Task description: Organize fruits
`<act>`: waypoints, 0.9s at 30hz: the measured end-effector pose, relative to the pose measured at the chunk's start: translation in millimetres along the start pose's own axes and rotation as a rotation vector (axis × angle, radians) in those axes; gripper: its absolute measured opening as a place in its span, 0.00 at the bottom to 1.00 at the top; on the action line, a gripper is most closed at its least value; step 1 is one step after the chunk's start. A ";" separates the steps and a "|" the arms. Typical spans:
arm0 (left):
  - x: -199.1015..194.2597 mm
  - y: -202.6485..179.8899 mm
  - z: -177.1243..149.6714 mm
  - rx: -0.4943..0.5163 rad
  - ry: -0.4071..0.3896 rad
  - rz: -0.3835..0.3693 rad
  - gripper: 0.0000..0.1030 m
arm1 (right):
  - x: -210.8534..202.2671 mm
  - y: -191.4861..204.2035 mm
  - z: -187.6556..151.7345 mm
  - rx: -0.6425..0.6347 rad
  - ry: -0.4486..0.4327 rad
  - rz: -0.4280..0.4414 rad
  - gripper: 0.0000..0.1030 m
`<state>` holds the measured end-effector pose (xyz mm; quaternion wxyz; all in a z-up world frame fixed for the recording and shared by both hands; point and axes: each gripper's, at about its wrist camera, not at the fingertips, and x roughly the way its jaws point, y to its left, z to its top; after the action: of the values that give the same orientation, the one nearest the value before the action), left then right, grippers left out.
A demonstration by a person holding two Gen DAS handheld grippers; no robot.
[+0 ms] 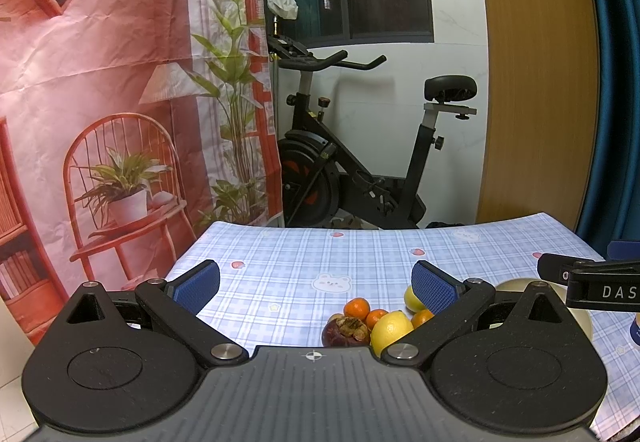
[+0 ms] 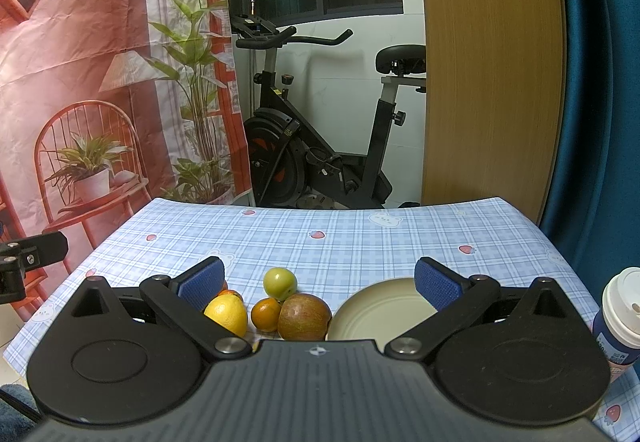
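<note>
1. Fingers of the left gripper (image 1: 316,284) stand wide apart with nothing between their blue pads, raised above the tabletop (image 1: 304,258).
2. Fingers of the right gripper (image 2: 318,282) are equally wide open and hold nothing, hanging over the near edge of the tabletop.
3. Fruit sits in a tight cluster near the front of the tabletop: a lemon (image 2: 226,314), a small orange (image 2: 265,314), a reddish apple (image 2: 305,317) and a green fruit (image 2: 280,282) just behind them.
4. From the left wrist view a dark purple mangosteen (image 1: 346,330) lies touching the lemon on its left, with more small oranges (image 1: 357,308) behind.
5. Just right of the apple lies a pale empty plate (image 2: 372,314).
6. At the far right stands a lidded paper cup (image 2: 618,312).
7. Beyond the tabletop an exercise bike (image 2: 320,129) stands against the wall, beside a printed backdrop (image 2: 100,61).
</note>
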<state>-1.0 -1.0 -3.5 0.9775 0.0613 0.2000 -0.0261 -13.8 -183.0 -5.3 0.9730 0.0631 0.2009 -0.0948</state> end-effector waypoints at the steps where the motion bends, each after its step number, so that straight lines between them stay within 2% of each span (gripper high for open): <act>1: 0.0 0.0 0.0 0.000 0.000 0.000 1.00 | 0.1 0.1 -0.4 0.000 0.000 0.000 1.00; 11: 2.5 1.1 1.3 -0.008 0.012 -0.002 1.00 | -1.0 0.0 -0.6 0.002 0.001 -0.001 1.00; 15: 6.7 1.9 0.6 -0.010 0.014 -0.033 1.00 | 1.9 -0.3 -1.0 0.009 0.010 0.003 1.00; 18: 14.0 3.0 -0.5 -0.008 0.014 -0.033 1.00 | 4.7 -0.7 -3.8 0.018 0.003 0.029 1.00; 20: 19.5 4.8 -1.5 -0.019 -0.003 -0.015 1.00 | 6.9 -1.3 -6.4 0.016 -0.017 0.037 1.00; 24: 31.7 8.9 -2.5 -0.048 -0.014 0.007 1.00 | 10.9 2.2 -16.1 -0.064 -0.148 0.044 1.00; 27: 42.0 10.3 -4.0 -0.057 -0.004 0.014 1.00 | 19.7 3.9 -20.2 -0.081 -0.180 0.053 1.00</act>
<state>36.8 8.6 -22.6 0.9794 0.0346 0.1985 -0.0136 -2.8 -179.0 -31.3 0.9910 0.0201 0.1148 -0.0660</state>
